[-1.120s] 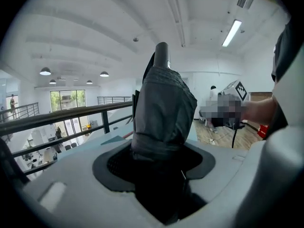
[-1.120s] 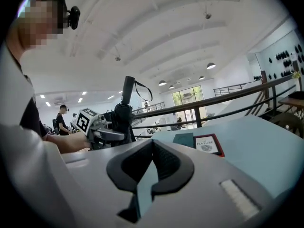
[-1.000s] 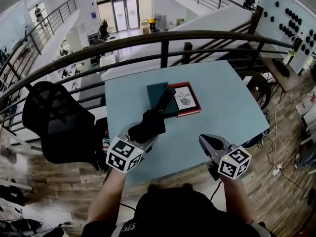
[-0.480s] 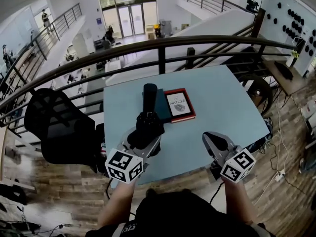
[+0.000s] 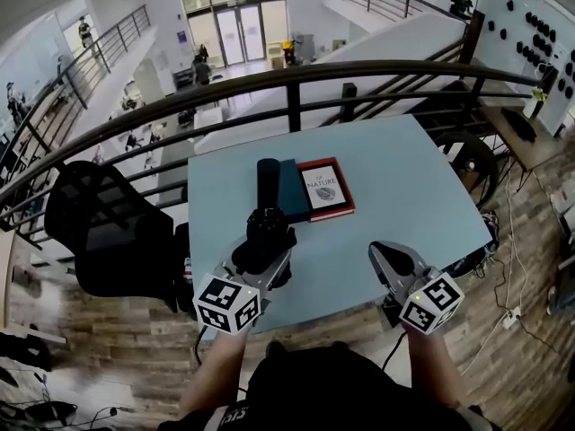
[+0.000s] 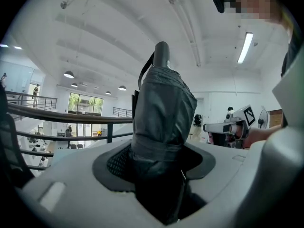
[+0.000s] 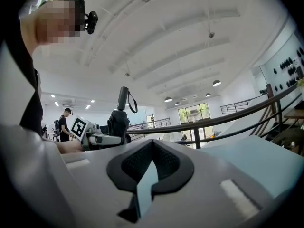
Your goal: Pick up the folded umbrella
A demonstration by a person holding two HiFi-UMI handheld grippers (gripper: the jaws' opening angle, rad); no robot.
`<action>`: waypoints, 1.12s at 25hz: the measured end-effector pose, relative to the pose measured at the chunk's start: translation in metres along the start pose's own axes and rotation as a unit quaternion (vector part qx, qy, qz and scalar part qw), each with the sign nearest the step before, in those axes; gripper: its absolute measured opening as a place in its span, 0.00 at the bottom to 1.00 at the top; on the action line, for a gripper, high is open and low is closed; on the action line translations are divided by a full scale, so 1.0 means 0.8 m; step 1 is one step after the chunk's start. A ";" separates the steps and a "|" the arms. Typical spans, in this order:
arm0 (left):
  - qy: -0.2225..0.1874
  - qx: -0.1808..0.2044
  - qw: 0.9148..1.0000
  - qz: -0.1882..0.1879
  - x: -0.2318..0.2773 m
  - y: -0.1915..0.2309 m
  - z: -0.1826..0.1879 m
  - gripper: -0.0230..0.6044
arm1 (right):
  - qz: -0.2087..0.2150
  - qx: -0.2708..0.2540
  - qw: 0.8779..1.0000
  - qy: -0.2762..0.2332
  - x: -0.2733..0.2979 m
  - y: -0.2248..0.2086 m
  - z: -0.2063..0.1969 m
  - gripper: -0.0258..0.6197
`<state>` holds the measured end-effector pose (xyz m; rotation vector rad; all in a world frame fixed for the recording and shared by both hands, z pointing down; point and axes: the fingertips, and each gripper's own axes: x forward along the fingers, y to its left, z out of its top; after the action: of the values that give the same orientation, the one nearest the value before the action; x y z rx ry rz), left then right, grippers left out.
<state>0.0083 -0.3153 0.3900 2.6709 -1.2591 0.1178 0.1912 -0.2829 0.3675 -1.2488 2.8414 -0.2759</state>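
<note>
Holding folded umbrella point(image 5: 267, 187) off the surface point(image 5: 395, 178) | left gripper point(image 5: 265, 241) fingers clamped round it | right gripper point(image 5: 388, 257) fingers barely parted, empty | pickup apparently done

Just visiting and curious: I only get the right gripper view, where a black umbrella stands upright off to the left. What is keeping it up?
Observer: The left gripper. Its own view shows both pads pressed on the folded umbrella, low on the bundled fabric.
Operator: Is anything lying on the table?
Observer: Yes. The head view shows a red-edged book on the light blue table, beside a dark teal flat item.
Operator: Anything beside the table?
Observer: A black chair stands at its left edge.
</note>
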 end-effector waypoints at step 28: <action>0.011 0.014 1.000 -0.011 -0.001 0.006 0.002 0.47 | -0.009 -0.015 1.000 -0.003 0.004 0.007 0.003 0.04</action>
<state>0.0044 -0.3178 0.3891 2.6993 -1.2291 0.1625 0.1853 -0.2819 0.3645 -1.2791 2.8407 -0.2299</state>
